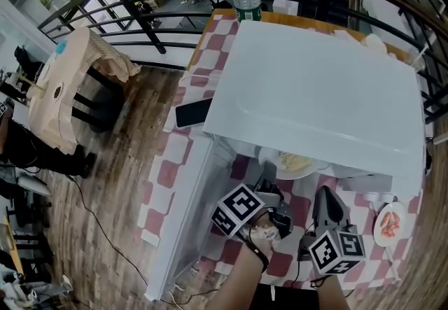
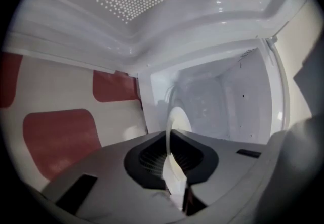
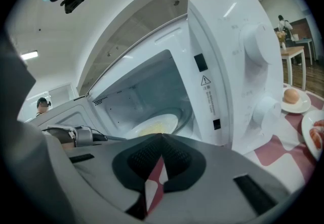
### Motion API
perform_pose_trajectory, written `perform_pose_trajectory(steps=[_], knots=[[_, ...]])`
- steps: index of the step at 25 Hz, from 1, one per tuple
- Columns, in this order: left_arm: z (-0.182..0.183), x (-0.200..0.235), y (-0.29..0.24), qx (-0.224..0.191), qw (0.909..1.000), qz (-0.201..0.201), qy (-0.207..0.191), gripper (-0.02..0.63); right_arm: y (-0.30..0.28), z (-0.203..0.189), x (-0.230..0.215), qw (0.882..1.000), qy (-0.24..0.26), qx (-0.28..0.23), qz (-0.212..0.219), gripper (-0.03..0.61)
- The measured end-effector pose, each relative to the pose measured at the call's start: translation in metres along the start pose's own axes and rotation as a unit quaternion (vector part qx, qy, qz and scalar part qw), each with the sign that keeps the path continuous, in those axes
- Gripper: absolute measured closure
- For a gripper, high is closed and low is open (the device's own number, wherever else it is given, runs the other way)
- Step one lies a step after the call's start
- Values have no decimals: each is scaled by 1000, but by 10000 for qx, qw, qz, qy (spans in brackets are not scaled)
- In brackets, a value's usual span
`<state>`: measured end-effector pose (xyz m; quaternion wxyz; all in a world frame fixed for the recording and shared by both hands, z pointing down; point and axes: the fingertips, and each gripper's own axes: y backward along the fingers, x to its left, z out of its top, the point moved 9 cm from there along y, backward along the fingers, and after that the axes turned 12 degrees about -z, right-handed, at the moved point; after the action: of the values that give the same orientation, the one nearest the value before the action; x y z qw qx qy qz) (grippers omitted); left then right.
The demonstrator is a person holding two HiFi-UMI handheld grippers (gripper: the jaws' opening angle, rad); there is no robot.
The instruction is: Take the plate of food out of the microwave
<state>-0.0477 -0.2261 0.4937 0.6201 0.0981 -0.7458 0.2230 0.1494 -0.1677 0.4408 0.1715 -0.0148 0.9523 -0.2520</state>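
Forearm (image 1: pixel 241 277) forward, left tool (image 2: pixel 169 138) on plate (image 2: pixel 180 118) rim.

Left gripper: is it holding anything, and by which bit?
Yes. The left gripper is shut on the plate, pinching its near rim between the pads, with the plate in the microwave. The right gripper is shut and holds nothing.

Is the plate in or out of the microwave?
In: plate lies on microwave cavity floor, left gripper shut on its rim.
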Motion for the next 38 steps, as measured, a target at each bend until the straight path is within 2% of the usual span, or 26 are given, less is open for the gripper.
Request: perform_pose_trajectory(steps=[4,9,11,13,14,16,20,23,24,27,31,35,37,38], knots=[[-3,2,6,-8,10000,-17,29,583,-2,-1,-2,9993,-362,71,56,583],[-3,4,11,14,10000,-1,19,583,-4,-4,-5,9982,-562,149,135,583],[-3,4,11,11,10000,0,5,583,-7,-6,-7,9956,-878,228,243,583],[-3,5,11,17,10000,-4,-2,583,-12,-8,-10,9913,-1239,320,299,576],[-3,5,11,20,10000,-8,-1,583,-15,-10,-12,9891,-1390,358,314,532],[-2,5,12,17,10000,-24,4,583,-21,-17,-15,9833,-1724,468,352,532],[-1,6,13,61,10000,-70,-21,583,-27,-24,-8,9637,-2537,660,501,531],[1,7,14,73,9999,-91,-61,583,-34,-26,-5,9594,-2653,676,680,454],[1,6,14,75,9999,-96,-64,583,-36,-26,-5,9574,-2711,695,705,446],[0,7,13,105,9999,-109,-71,583,-40,-31,-7,9467,-3053,776,667,446],[1,7,13,144,9998,-129,-95,583,-42,-35,-11,9402,-3240,1024,229,446],[2,7,14,191,9996,-151,-132,583,-50,-33,-6,9381,-3293,996,404,447],[2,6,15,229,9995,-156,-153,583,-54,-31,-2,9365,-3343,892,570,506],[2,6,15,242,9995,-156,-163,583,-56,-30,0,9360,-3356,844,641,514]])
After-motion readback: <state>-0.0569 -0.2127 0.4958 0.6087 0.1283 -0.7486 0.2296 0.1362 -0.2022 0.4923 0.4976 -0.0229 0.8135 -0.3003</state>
